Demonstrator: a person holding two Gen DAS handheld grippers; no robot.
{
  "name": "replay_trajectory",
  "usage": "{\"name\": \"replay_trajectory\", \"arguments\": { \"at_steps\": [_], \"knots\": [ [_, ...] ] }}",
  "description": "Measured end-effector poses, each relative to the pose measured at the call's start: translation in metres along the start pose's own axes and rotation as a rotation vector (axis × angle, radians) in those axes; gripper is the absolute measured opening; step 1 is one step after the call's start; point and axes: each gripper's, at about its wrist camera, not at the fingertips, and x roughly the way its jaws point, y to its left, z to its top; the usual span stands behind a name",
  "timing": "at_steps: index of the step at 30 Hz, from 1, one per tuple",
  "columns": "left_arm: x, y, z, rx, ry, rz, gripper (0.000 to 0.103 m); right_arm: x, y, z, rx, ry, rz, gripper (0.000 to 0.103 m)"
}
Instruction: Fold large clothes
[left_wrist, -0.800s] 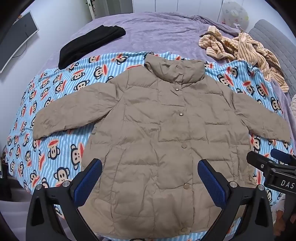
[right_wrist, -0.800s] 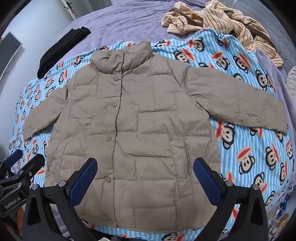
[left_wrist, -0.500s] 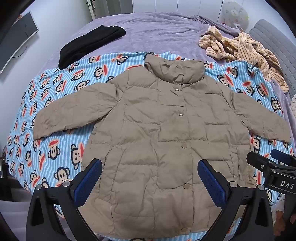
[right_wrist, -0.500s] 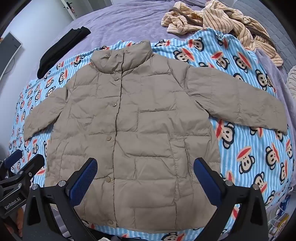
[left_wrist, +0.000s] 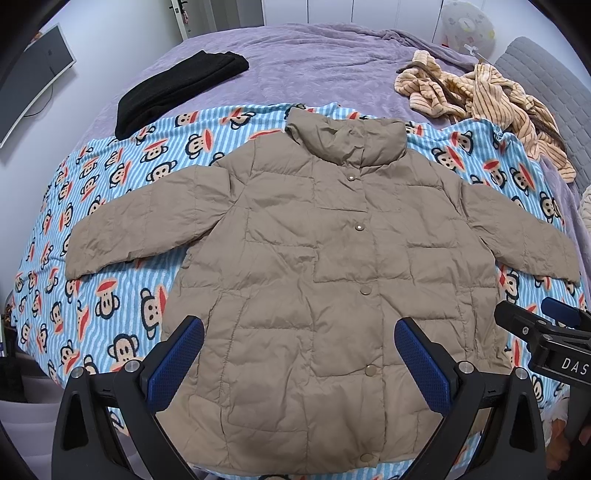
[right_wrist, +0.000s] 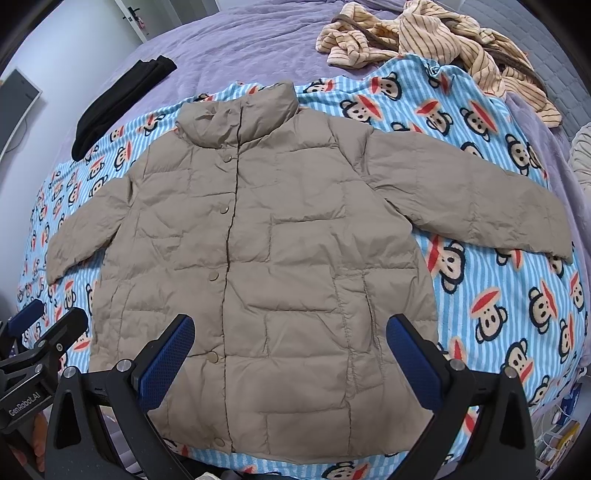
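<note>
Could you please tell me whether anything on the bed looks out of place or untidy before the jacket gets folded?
The tan puffer jacket lies flat and snapped shut, sleeves spread, on the monkey-print blanket. The one untidy thing is the striped beige garment, crumpled in a heap at the blanket's far right corner. The black garment lies folded.

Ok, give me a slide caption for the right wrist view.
Open right gripper hovers over a buttoned tan puffer jacket spread flat on a monkey-print blanket.

Nothing has changed: the tan jacket (left_wrist: 325, 266) lies just as it did before.
</note>
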Motion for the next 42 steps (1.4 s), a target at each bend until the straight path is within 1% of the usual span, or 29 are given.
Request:
{"name": "replay_trajectory", "arguments": {
  "at_steps": [2,15,18,19,22,25,29,33,35,39,42],
  "knots": [
    [0.0,-0.001,0.005,-0.001,-0.003,0.001,0.103,0.0,-0.001,0.0,0.001,0.0,-0.001,0.103],
    [-0.003,0.001,0.003,-0.002,-0.014,0.008,0.103,-0.001,-0.001,-0.001,0.002,0.0,0.0,0.103],
    [-0.003,0.004,0.0,-0.012,0.0,0.001,0.103,-0.001,0.0,-0.001,-0.003,-0.001,-0.001,0.103],
    [-0.003,0.008,-0.003,-0.022,0.027,-0.015,0.103,-0.001,0.0,-0.002,-0.004,-0.001,-0.001,0.103],
    [-0.003,0.01,-0.004,-0.032,0.042,-0.022,0.103,-0.002,0.001,-0.001,-0.013,0.0,-0.002,0.103],
    [-0.004,0.01,-0.004,-0.03,0.047,-0.015,0.103,-0.004,0.004,0.0,-0.02,0.0,-0.002,0.103],
    [-0.003,0.009,-0.003,-0.03,0.081,-0.014,0.103,-0.003,0.008,-0.001,-0.022,-0.003,-0.003,0.103],
    [-0.004,0.009,-0.003,-0.023,0.078,0.004,0.103,-0.004,0.008,-0.001,-0.024,-0.006,-0.004,0.103],
    [-0.003,0.01,-0.003,-0.023,0.081,-0.001,0.103,-0.004,0.009,-0.002,-0.023,-0.006,-0.005,0.103],
    [-0.004,0.01,-0.004,-0.024,0.048,-0.007,0.103,-0.004,0.008,-0.001,-0.023,-0.005,-0.005,0.103],
    [-0.004,0.01,-0.004,-0.026,0.054,-0.018,0.103,-0.004,0.008,-0.001,-0.021,-0.006,-0.004,0.103]
  ]
}}
